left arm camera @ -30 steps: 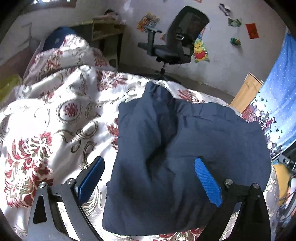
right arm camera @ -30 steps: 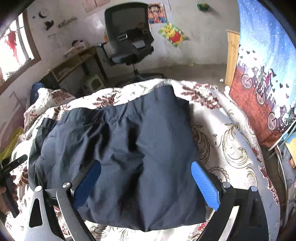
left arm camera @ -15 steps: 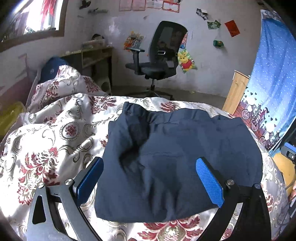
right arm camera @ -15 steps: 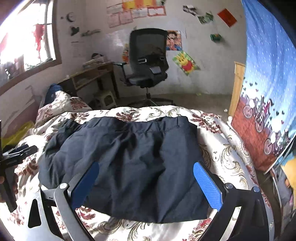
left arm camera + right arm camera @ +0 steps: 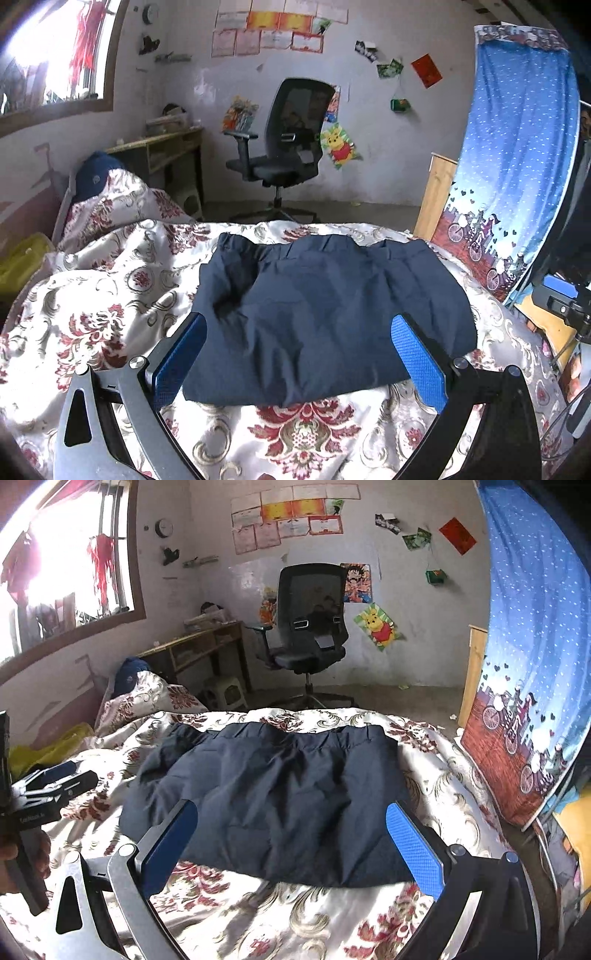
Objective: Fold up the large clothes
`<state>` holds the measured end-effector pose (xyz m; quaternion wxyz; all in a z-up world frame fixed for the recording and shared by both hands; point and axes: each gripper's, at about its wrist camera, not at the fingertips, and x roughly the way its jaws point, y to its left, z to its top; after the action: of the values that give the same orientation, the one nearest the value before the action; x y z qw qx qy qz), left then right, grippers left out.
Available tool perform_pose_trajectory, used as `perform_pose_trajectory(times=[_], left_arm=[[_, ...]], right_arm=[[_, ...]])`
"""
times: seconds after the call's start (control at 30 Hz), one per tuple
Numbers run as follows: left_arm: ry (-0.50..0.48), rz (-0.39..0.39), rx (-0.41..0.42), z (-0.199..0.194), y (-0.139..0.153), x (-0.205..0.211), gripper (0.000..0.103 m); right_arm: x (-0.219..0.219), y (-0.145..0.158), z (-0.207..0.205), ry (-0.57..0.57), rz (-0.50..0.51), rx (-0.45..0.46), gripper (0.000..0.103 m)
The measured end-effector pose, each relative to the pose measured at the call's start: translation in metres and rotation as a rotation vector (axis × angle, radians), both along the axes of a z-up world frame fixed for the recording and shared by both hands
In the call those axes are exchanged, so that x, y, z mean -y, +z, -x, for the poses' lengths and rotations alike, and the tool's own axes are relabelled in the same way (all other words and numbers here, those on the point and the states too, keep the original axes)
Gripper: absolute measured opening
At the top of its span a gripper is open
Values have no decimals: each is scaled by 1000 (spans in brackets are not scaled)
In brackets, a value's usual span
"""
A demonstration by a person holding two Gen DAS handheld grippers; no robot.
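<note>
A dark navy garment (image 5: 325,314) lies folded in a rough rectangle on the flowered bedspread (image 5: 110,302), its gathered waistband along the far edge. In the right wrist view the same navy garment (image 5: 280,797) fills the middle of the bed. My left gripper (image 5: 299,347) hovers open above the garment's near edge, nothing between its blue pads. My right gripper (image 5: 291,830) is also open and empty, raised over the near edge. The left gripper's body (image 5: 48,786) shows at the far left of the right wrist view, held by a hand.
A black office chair (image 5: 284,155) stands on the floor beyond the bed. A wooden desk (image 5: 166,151) is at the back left, a blue patterned curtain (image 5: 517,166) hangs on the right. A dark blue pillow (image 5: 96,177) lies at the bed's far left.
Both grippers have pulled back and risen away from the garment, so more of the room shows. The garment lies flat and has not moved.
</note>
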<state>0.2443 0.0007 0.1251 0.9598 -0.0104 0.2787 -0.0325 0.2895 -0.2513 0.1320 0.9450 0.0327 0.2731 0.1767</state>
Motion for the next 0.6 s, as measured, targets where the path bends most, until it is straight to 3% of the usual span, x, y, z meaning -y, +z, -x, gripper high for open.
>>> perform_pose_trajectory(times=[0.2,0.3,0.4,0.6], left_arm=[[56,-58,50,41,13,18,98],[28,-36,81,59,19,27,98],[14,-83,108,69,22,32,98],[-15,-51,92,79,8,28,98]], right_arm=[[7,-1,38,-11,-52,-42,103],[8,-2,56,14,-54,-32,103],[9,4,71,13,-17,14,103],[21,6,93,-49,6,135,103]])
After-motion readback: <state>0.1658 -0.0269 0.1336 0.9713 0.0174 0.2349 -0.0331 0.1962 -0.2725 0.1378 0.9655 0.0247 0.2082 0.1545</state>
